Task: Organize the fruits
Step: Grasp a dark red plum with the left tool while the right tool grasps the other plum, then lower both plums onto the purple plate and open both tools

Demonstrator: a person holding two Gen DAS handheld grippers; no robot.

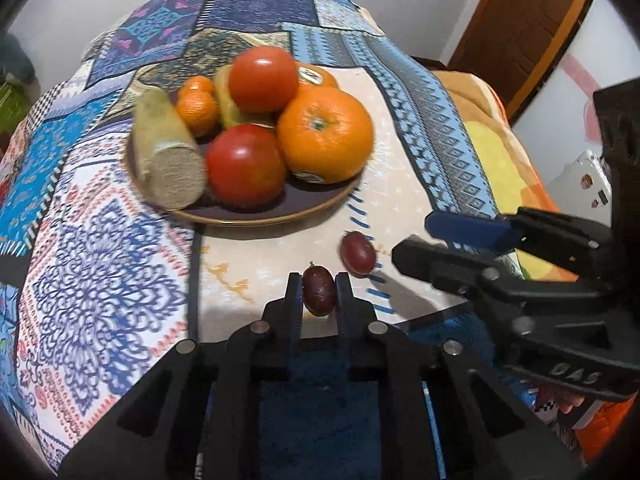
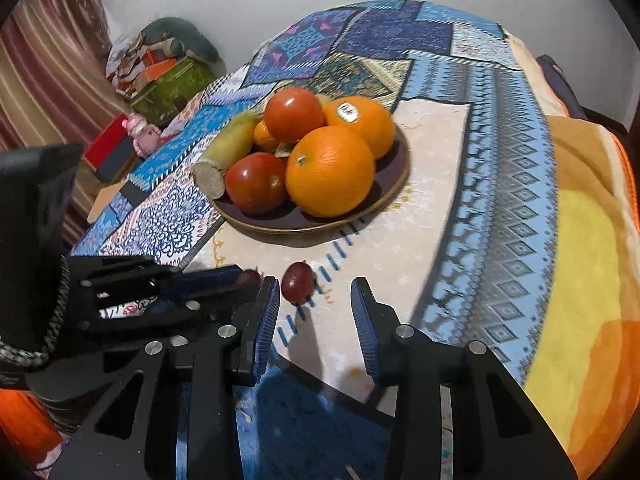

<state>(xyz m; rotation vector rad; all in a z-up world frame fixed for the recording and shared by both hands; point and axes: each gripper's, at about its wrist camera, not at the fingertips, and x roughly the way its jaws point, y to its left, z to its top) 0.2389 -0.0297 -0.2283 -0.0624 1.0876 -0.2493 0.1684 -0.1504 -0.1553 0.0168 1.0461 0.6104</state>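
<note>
A dark plate (image 1: 280,210) holds two oranges (image 1: 326,134), two tomatoes (image 1: 244,164), small tangerines (image 1: 197,110) and a cut pale green stalk (image 1: 166,148). My left gripper (image 1: 319,290) is shut on a dark red grape (image 1: 319,294), just above the cloth in front of the plate. A second red grape (image 1: 357,254) lies on the cloth beside it. In the right wrist view that grape (image 2: 297,282) lies just beyond my open, empty right gripper (image 2: 316,300), near its left finger. The plate (image 2: 394,184) is farther back. The left gripper (image 2: 208,284) shows at the left, its grape mostly hidden.
The table has a patchwork cloth (image 1: 100,240) and an orange and yellow blanket (image 2: 580,280) at its right edge. A pink toy (image 2: 142,133), a red box and a green bag (image 2: 176,80) stand beyond the table's left side. A brown door (image 1: 524,28) is at the back right.
</note>
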